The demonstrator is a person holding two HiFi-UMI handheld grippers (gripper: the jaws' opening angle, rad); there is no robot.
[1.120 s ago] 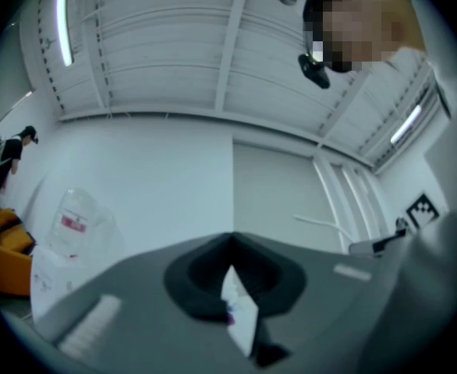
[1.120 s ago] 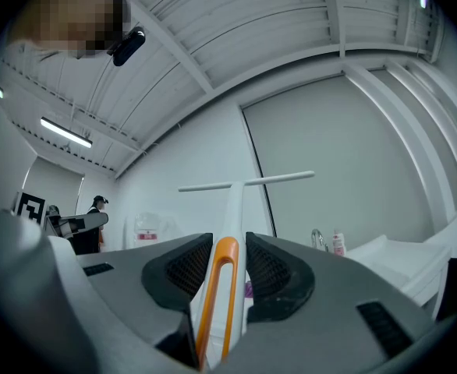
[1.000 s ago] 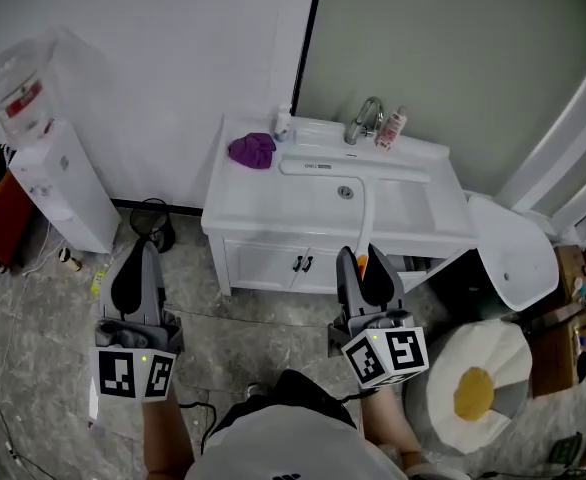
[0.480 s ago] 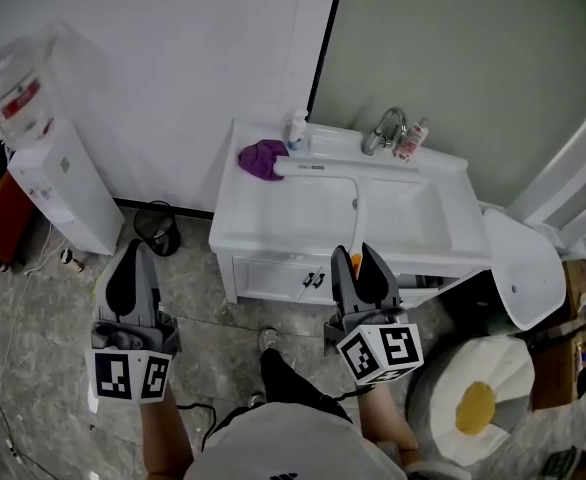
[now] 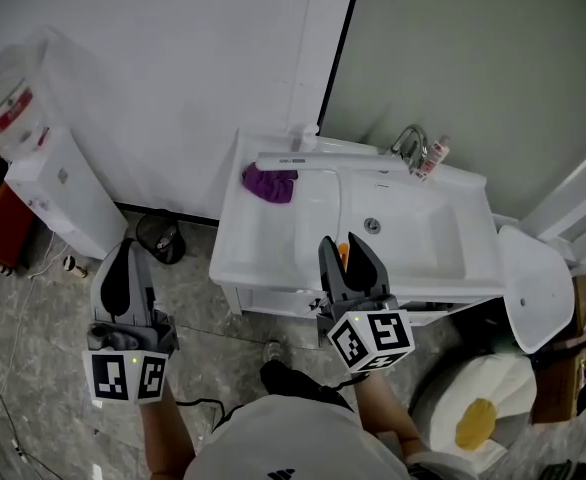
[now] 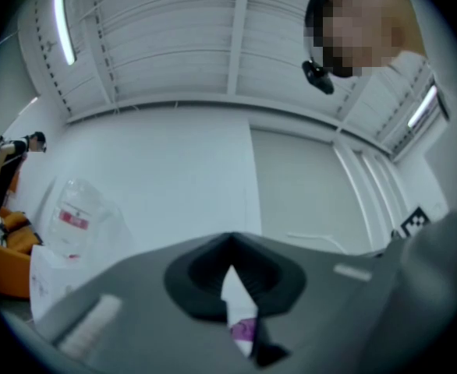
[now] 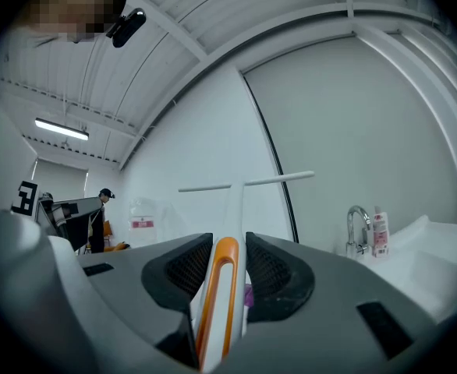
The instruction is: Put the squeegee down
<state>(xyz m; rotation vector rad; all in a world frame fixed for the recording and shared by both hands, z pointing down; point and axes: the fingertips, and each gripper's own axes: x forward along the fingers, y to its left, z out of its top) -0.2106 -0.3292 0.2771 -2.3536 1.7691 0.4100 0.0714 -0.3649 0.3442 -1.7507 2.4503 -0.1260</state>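
the long white plastic squeegee (image 5: 313,160) with an orange-edged handle is clamped at that handle by the right gripper (image 5: 345,256). it is held in the air over the white sink unit (image 5: 273,253), with its blade bar crosswise and seen just beyond the crumpled purple cloth (image 5: 270,182). if it were released from this height, it could be bounced into the basin, or the chrome faucet (image 5: 410,143) could be struck by the bar. the left gripper (image 5: 123,260) is closed on nothing.
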